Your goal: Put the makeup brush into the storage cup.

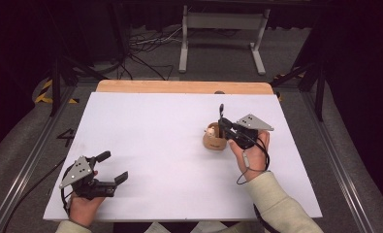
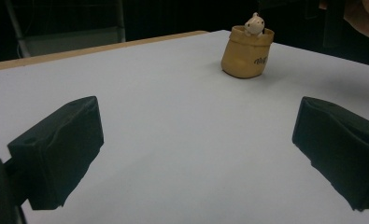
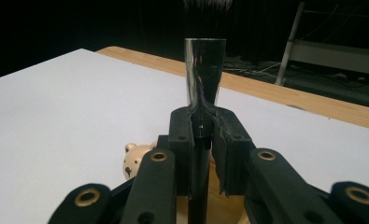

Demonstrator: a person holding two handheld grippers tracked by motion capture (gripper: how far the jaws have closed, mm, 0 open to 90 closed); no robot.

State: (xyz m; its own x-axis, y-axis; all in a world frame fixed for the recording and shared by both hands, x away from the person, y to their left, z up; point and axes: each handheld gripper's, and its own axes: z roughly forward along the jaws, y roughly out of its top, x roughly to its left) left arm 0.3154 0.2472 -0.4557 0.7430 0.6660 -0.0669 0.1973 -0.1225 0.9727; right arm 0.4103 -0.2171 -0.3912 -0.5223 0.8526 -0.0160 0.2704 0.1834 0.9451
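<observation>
We find the right gripper clamped on an upright black brush, directly over the tan holder right of the table's centre. The left gripper rests near the front left corner, jaws wide apart and empty.

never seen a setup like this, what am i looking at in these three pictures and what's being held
A person sits at a white table holding a hand-operated clamp tool in each hand. The high view looks down from above; the other two pictures come from small cameras riding on each tool, looking along its black jaws.

The left gripper rests near the table's front edge, jaws wide open, holding nothing.

The right gripper is shut on a make-up brush, a shiny dark handle with dark bristles pointing up. It is just above a small tan pouch-shaped holder with a little bear figure peeking out.
</observation>
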